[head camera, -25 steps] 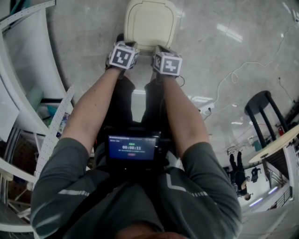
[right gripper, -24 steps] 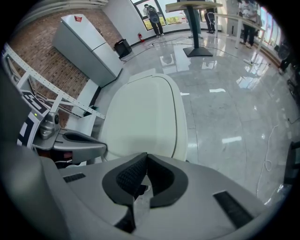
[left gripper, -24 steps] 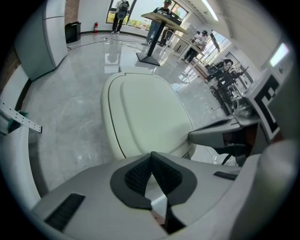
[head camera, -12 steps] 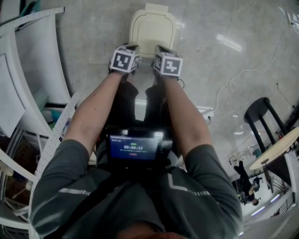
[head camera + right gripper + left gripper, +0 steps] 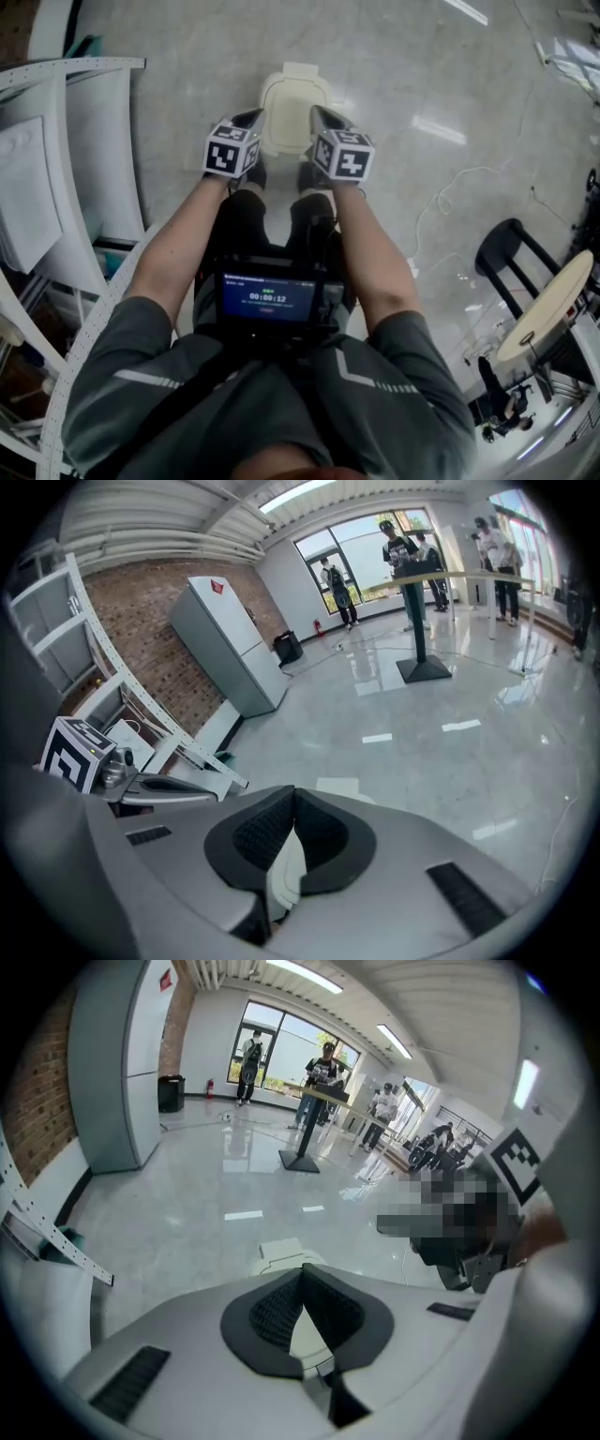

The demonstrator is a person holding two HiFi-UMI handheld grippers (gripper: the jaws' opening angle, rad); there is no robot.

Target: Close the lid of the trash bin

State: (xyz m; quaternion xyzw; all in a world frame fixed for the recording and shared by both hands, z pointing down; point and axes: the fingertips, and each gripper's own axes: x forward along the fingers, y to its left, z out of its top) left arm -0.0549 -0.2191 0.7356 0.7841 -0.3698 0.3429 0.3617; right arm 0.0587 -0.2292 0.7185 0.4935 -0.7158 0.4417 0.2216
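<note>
The bin [image 5: 300,69] stands on the floor [image 5: 450,84] straight ahead of us, and its lid [image 5: 292,103] lies flat on top, so we judge the closing step done. Our left tool [image 5: 249,120] and right tool [image 5: 321,116] hover side by side over the bin's near edge, each with jaws pinched together on nothing. Next we need only draw both clear without catching the lid.

Room around the bin
The trash bin [image 5: 295,112] is ringed by bare floor [image 5: 422,75]; passage is blocked left by white shelving [image 5: 89,178], right by a cable [image 5: 439,202] and stool [image 5: 509,227].
</note>
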